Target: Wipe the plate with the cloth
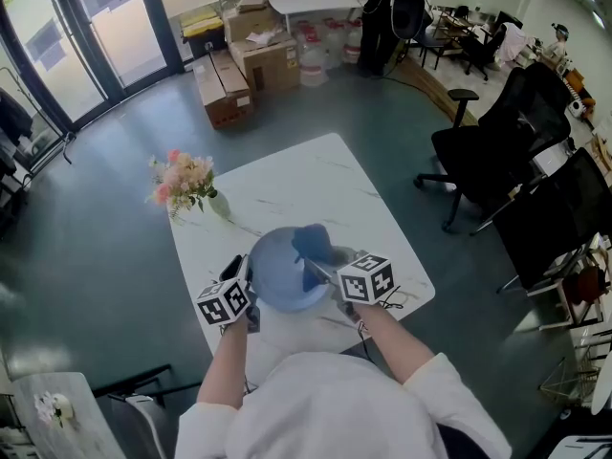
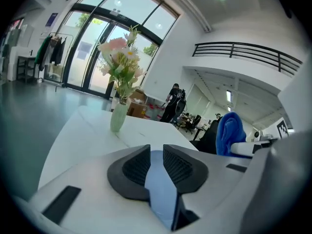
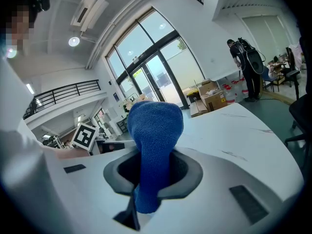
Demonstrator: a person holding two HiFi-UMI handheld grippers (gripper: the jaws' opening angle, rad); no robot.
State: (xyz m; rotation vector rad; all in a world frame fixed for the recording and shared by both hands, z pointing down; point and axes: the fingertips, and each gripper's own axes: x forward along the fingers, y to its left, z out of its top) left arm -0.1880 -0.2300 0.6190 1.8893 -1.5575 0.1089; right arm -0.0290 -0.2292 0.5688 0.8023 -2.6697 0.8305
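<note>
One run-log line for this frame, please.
left hand-held gripper: shut on plate rim | right hand-held gripper: shut on cloth | cloth over plate's far-right part | wiping contact: cannot tell

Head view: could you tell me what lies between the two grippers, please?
The blue plate, held by the left gripper, with the blue cloth in the right gripper over it, seen in the head view.

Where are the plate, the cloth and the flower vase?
plate [image 1: 273,277], head view, bare left part of its face.
cloth [image 3: 154,128], right gripper view, bunched upper part.
flower vase [image 2: 117,117], left gripper view, pale green body.
</note>
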